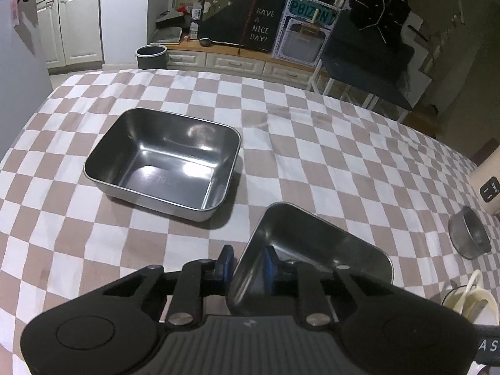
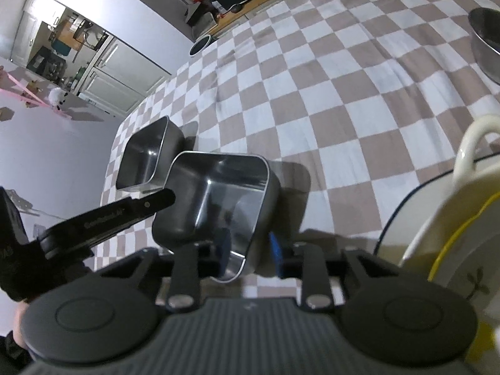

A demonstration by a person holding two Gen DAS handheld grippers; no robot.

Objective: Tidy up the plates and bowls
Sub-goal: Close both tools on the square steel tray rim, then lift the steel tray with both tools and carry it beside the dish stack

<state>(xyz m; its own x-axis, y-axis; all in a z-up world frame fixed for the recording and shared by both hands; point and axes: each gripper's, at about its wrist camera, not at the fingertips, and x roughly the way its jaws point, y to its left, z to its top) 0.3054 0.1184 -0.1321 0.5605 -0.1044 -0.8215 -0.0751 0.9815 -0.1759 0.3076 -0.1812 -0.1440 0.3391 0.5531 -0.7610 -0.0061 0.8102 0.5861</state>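
Here | near tin (image 1: 312, 256): left claw (image 1: 248, 267) and right claw (image 2: 250, 253) each clamp its rim, opposite sides | second tin (image 1: 162, 159) just beyond on checkered worktop (image 1: 343, 143) | round bowl (image 1: 468, 234) at right.

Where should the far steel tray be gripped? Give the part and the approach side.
Grip the far steel tray by its near long wall, coming from above, one finger inside and one outside. It sits flat and open-side up on the checkered cloth, empty, so that thin upright wall is exposed.
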